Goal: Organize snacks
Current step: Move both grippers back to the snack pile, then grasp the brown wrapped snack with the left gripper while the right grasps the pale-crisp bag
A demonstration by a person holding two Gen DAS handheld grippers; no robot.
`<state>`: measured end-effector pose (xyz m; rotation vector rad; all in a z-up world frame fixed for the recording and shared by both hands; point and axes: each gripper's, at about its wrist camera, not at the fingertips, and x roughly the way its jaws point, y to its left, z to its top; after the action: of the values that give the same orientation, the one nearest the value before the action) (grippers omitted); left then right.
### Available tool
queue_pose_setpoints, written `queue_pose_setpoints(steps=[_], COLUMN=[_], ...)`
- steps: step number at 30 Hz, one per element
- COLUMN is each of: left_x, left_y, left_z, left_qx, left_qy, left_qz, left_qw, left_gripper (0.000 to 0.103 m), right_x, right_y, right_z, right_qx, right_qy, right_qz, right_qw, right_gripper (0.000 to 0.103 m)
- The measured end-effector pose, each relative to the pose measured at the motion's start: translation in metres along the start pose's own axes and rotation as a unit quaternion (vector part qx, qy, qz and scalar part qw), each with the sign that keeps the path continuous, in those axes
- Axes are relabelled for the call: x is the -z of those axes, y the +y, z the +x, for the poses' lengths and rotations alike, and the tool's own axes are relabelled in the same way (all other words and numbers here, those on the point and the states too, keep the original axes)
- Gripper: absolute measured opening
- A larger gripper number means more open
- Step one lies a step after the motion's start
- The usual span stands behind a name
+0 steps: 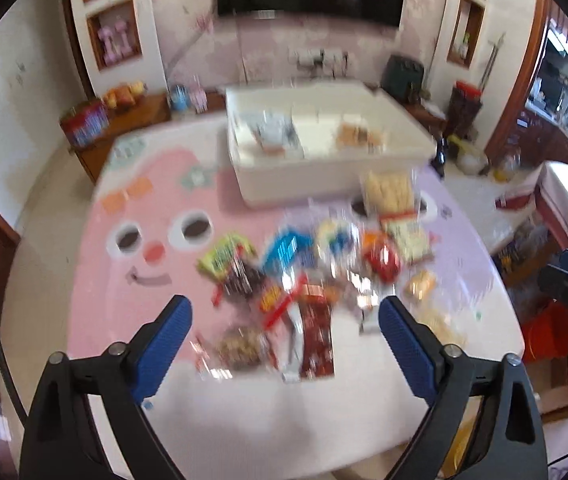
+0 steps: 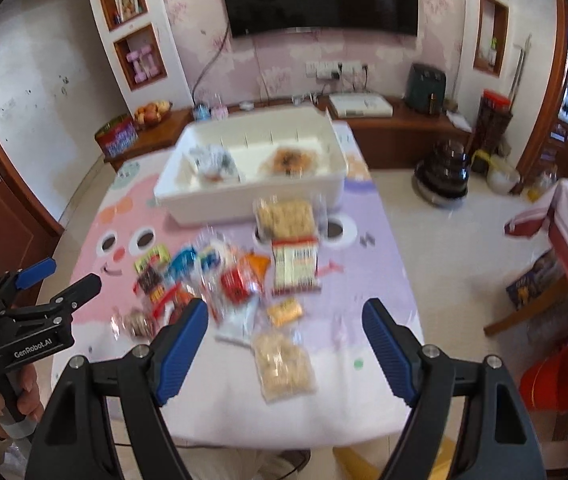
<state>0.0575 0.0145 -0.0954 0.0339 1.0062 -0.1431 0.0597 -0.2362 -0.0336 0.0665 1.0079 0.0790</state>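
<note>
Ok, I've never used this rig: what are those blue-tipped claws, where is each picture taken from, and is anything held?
No robot here: a person holds a two-finger gripper in each hand, with a camera looking along its fingers. One picture is from the left gripper, the other from the right gripper, which also sees the left one from the side. Both are open above the table, holding nothing. A pile of snacks lies loose on the pink mat. Behind it, a white bin already contains two packets.

Your snack packets (image 2: 240,280) crinkle in glossy plastic film on a smooth, matt printed cloth over the tabletop (image 2: 367,280). The white bin (image 2: 252,208) looks like smooth plastic; your hand-held gripper (image 2: 285,320) carries ribbed blue pads (image 2: 182,344).
</note>
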Motion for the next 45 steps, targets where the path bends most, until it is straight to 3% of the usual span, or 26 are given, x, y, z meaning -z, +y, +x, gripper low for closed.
queue_pose_setpoints(steps=[4,13,19,27,30,33,35,45], left_x=[0.017,0.032,0.032,0.032,0.034,0.036,0.038,0.039], left_y=[-0.004,-0.027,-0.023,-0.031,-0.037,-0.038,-0.043,-0.066], left_z=[0.038,0.102,0.131,0.146,0.146,0.144,0.142,0.134], left_qx=[0.004,0.010,0.011,0.008,0.004,0.005,0.006,-0.012], left_qy=[0.053,0.110,0.145,0.164,0.168,0.173,0.175,0.168], left_qz=[0.000,0.033,0.019,0.039,0.048,0.050,0.058,0.097], left_qw=[0.9986,0.9933,0.9892,0.9857,0.9846,0.9837,0.9828,0.9809], left_gripper=[0.074,0.073,0.062,0.061,0.060,0.053,0.042,0.030], right_x=[0.024,0.061,0.069,0.068,0.071,0.077,0.080,0.089], right_y=[-0.003,-0.003,0.002,0.005,0.011,0.018,0.022,0.033], right_z=[0.027,0.096,0.122,0.136,0.143,0.148,0.149,0.140], right_qx=[0.009,0.017,0.016,0.015,0.026,0.044,0.048,0.025], right_qy=[0.038,0.100,0.111,0.117,0.130,0.137,0.141,0.142], right_qz=[0.000,-0.006,-0.006,-0.008,-0.020,-0.030,-0.025,-0.007], right_qw=[0.999,0.995,0.994,0.993,0.991,0.989,0.989,0.990], right_gripper=[0.080,0.080,0.080,0.077,0.063,0.056,0.049,0.043])
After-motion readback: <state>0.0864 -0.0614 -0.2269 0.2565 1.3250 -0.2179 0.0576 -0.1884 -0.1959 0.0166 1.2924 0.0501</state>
